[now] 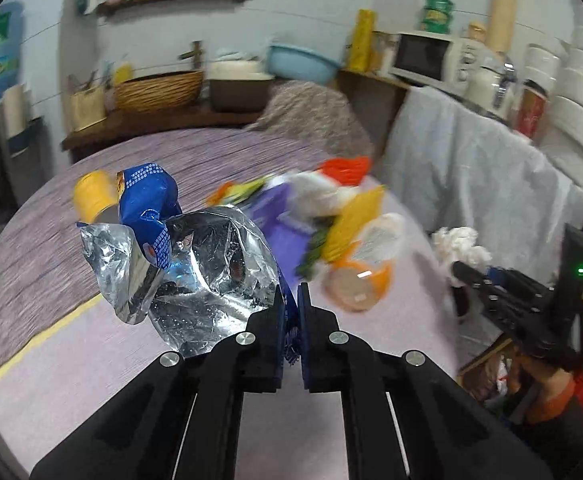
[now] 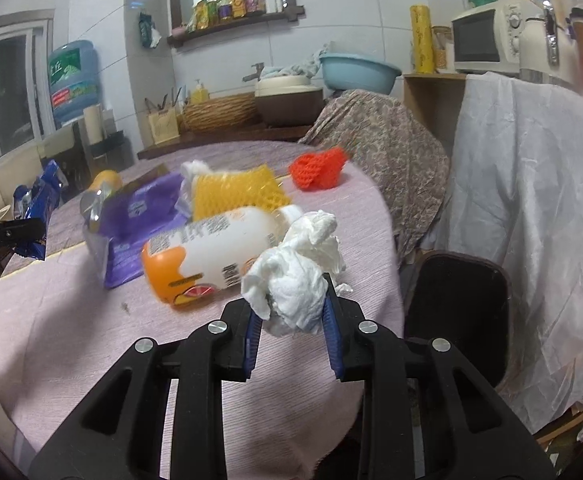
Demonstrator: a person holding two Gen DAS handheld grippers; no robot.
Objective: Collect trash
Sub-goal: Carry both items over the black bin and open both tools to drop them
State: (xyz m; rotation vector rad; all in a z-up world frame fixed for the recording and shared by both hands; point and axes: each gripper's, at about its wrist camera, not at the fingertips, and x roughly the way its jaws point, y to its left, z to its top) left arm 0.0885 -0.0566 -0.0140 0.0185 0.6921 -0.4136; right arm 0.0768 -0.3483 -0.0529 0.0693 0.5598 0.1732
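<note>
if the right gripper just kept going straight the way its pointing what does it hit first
Probably the white bottle with the orange base lying on its side on the table, just beyond the crumpled tissue the right gripper is clamping. Depth is unclear; if it is held high enough, it could pass over toward the yellow foam net.

On the table, the pouch is found left of the bottle, the nets behind it.
</note>
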